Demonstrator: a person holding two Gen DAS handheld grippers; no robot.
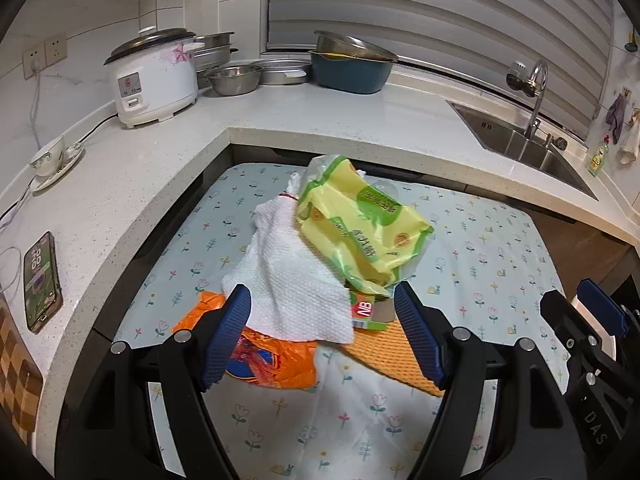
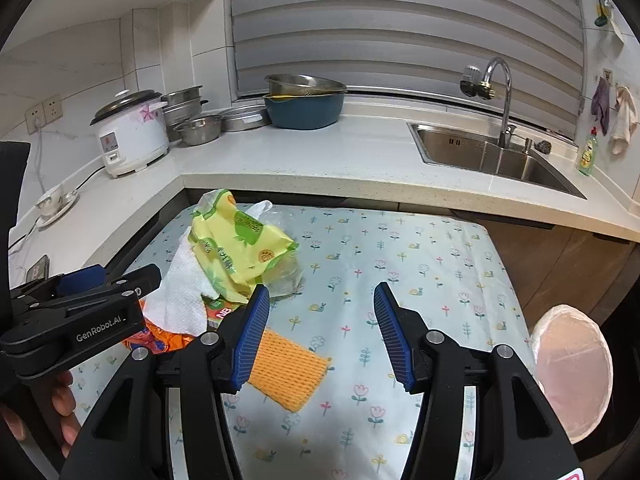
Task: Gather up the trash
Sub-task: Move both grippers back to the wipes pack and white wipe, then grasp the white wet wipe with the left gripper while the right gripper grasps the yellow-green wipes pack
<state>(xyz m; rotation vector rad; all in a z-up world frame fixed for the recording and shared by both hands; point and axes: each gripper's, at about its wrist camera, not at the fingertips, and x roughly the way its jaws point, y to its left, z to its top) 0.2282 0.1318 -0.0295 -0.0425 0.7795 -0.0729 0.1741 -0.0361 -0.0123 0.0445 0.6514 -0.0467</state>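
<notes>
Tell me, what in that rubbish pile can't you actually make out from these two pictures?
- Small red and green carton marked NB: left wrist view, mostly buried under the white paper towel and the yellow-green plastic bag.
- Orange plastic wrapper: print unreadable, crumpled, partly behind the left gripper.
- Pink-lined round bin: right wrist view, cut off by the edge; contents unseen.

Left wrist cam looks forward-down along its tongs, close over the trash pile on the floral table. Right wrist cam sits beside it, same heading, tongs over bare cloth. Both share pile, sink, rice cooker.
</notes>
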